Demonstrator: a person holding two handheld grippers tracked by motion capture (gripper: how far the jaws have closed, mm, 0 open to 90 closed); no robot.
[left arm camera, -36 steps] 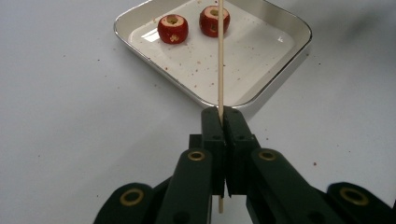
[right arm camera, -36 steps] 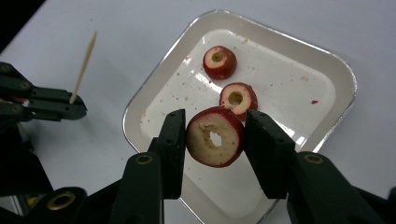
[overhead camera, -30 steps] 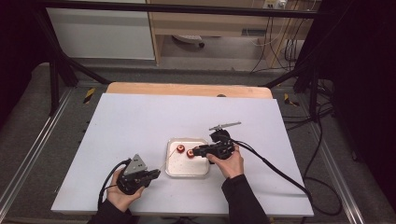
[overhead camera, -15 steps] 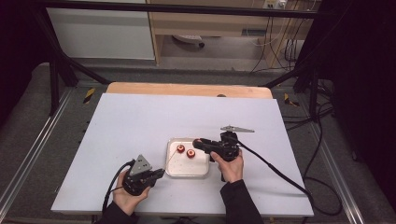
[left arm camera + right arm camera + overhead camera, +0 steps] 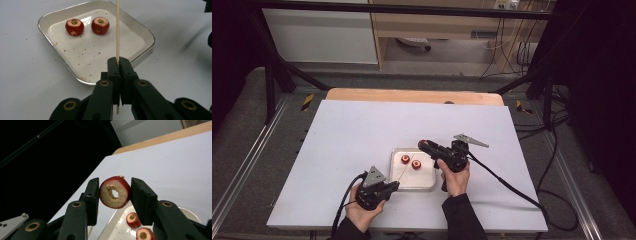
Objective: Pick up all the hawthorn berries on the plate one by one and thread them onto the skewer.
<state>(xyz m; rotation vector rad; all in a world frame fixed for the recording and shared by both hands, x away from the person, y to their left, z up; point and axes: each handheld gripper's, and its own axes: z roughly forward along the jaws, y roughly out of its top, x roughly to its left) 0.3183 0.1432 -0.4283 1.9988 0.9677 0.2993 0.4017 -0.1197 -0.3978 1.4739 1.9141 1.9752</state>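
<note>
Since a second ago the left gripper (image 5: 393,187) has slid in toward the near edge of the tray (image 5: 428,184), bringing its skewer (image 5: 402,171) out over the tray, while the right gripper (image 5: 424,146) has kept roughly where it was, above the tray's far right corner. Now look at the left gripper view: both black jaws are pressed tight together on the thin wooden skewer (image 5: 117,32), which runs straight up between them, its lower end poking out below the pads and its upper length crossing above the white tray (image 5: 140,32). Two cored red fruits (image 5: 74,26) (image 5: 100,25) sit side by side in the tray's far part, just apart from each other, with crumbs scattered on the tray floor around them. Over to the right gripper view: the jaws stand part-way in, clamped on a third cored red fruit (image 5: 115,192), pale cut face and centre hole turned toward the camera, held clear above the table. Below it the tray (image 5: 190,213) peeks in with the two other fruits. From the high view, both hands come in from the near edge of the white table (image 5: 352,135), the right hand (image 5: 455,178) just beside the tray's right rim.
</note>
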